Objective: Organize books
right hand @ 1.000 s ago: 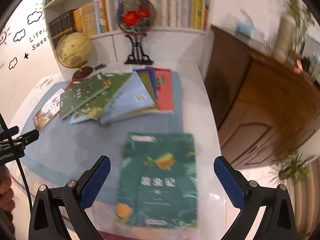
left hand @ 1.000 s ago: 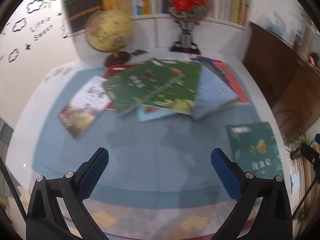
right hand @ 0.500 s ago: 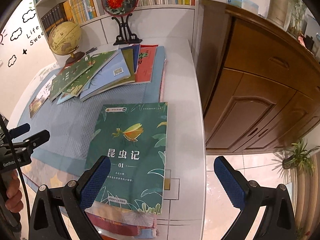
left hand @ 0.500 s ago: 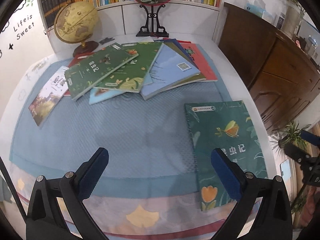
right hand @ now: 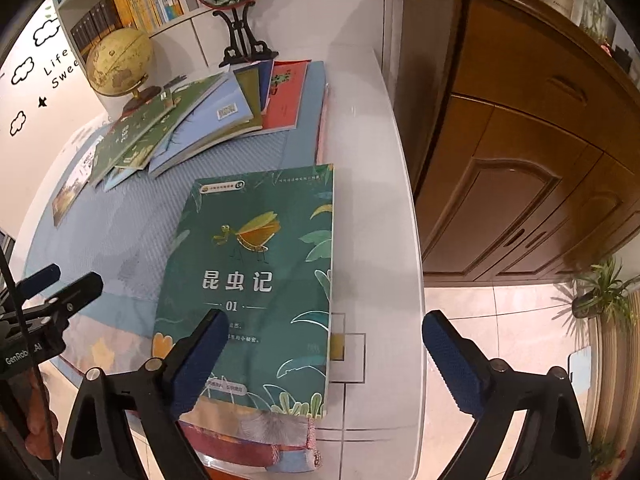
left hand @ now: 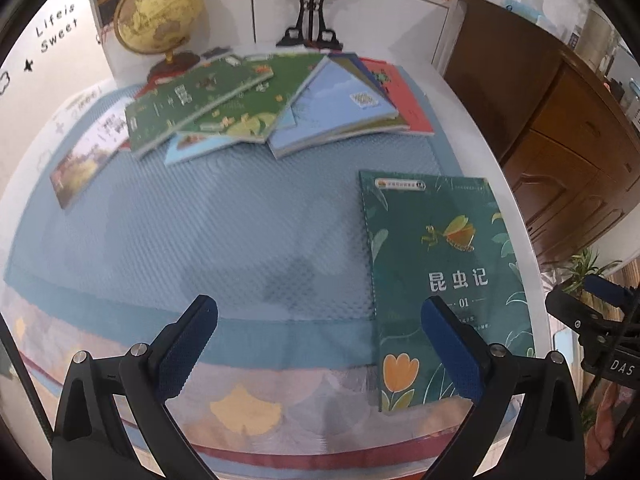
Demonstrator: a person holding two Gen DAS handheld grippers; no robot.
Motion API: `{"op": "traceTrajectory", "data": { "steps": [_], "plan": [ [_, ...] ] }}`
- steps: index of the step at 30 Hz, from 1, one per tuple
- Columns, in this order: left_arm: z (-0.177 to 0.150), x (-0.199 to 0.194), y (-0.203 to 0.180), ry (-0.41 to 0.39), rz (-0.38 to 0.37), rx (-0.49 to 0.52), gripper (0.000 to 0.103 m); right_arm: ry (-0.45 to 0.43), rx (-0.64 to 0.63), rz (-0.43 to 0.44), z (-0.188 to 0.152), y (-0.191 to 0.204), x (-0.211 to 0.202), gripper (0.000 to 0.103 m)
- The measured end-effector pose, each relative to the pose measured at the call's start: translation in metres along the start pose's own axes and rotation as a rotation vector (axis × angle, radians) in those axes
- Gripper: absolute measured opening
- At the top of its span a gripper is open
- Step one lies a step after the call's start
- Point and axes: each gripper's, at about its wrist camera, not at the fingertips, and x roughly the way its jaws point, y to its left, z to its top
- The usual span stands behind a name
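A dark green book [left hand: 444, 272] [right hand: 256, 280] with an insect on its cover lies flat at the mat's right end, near the table's front corner. My right gripper [right hand: 325, 324] hovers over the book's lower right part. Its jaws are closing, the book's right edge lies between them, and the pads are clear of it. My left gripper [left hand: 318, 312] stands open above the blue mat [left hand: 200, 232], its right finger over the book's lower left edge. A fanned pile of books [left hand: 260, 108] [right hand: 192, 120] lies at the back of the mat.
A globe [left hand: 160, 12] and a black fan stand [left hand: 310, 20] stand behind the pile, below a filled bookshelf. A wooden cabinet [right hand: 520, 140] is close to the white table's right edge [right hand: 400, 208]. A thin book [left hand: 88, 152] lies at the mat's left.
Both grippers have come down and closer to the green book, which now looks larger in both views. The right gripper's fingers stand slightly narrower than before.
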Motion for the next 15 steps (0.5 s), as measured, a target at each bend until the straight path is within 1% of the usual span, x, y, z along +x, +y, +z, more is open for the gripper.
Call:
{"op": "traceTrajectory", "data": {
  "steps": [1, 2, 4, 5, 6, 7, 8, 10, 11, 15],
  "plan": [
    [-0.001, 0.004, -0.001, 0.005, -0.006, -0.002, 0.1, 0.006, -0.004, 0.0, -0.001, 0.0, 0.003, 0.091],
    [-0.003, 0.009, -0.002, 0.018, -0.013, 0.001, 0.1, 0.013, -0.008, 0.0, -0.001, 0.0, 0.006, 0.084],
    [-0.007, 0.016, -0.006, 0.035, -0.021, 0.01, 0.1, 0.029, -0.018, -0.005, -0.001, 0.0, 0.014, 0.08],
    [-0.009, 0.02, -0.009, 0.045, -0.019, 0.021, 0.1, 0.034, -0.019, -0.008, -0.001, -0.001, 0.017, 0.075],
    [-0.01, 0.024, -0.013, 0.053, -0.023, 0.03, 0.098, 0.044, -0.021, -0.007, -0.002, -0.001, 0.022, 0.067],
    [-0.012, 0.027, -0.015, 0.066, -0.033, 0.035, 0.096, 0.05, -0.021, -0.004, -0.002, -0.002, 0.025, 0.065],
    [-0.014, 0.032, -0.017, 0.09, -0.061, 0.032, 0.094, 0.055, -0.022, -0.003, -0.002, -0.002, 0.027, 0.063],
    [-0.017, 0.039, -0.02, 0.123, -0.105, 0.02, 0.079, 0.067, -0.018, 0.0, -0.004, -0.003, 0.033, 0.06],
    [-0.018, 0.041, -0.021, 0.137, -0.118, 0.017, 0.077, 0.073, -0.015, 0.001, -0.006, -0.004, 0.035, 0.057],
    [-0.023, 0.048, -0.024, 0.167, -0.158, 0.018, 0.069, 0.098, -0.009, 0.013, -0.008, -0.006, 0.044, 0.054]
  ]
}}
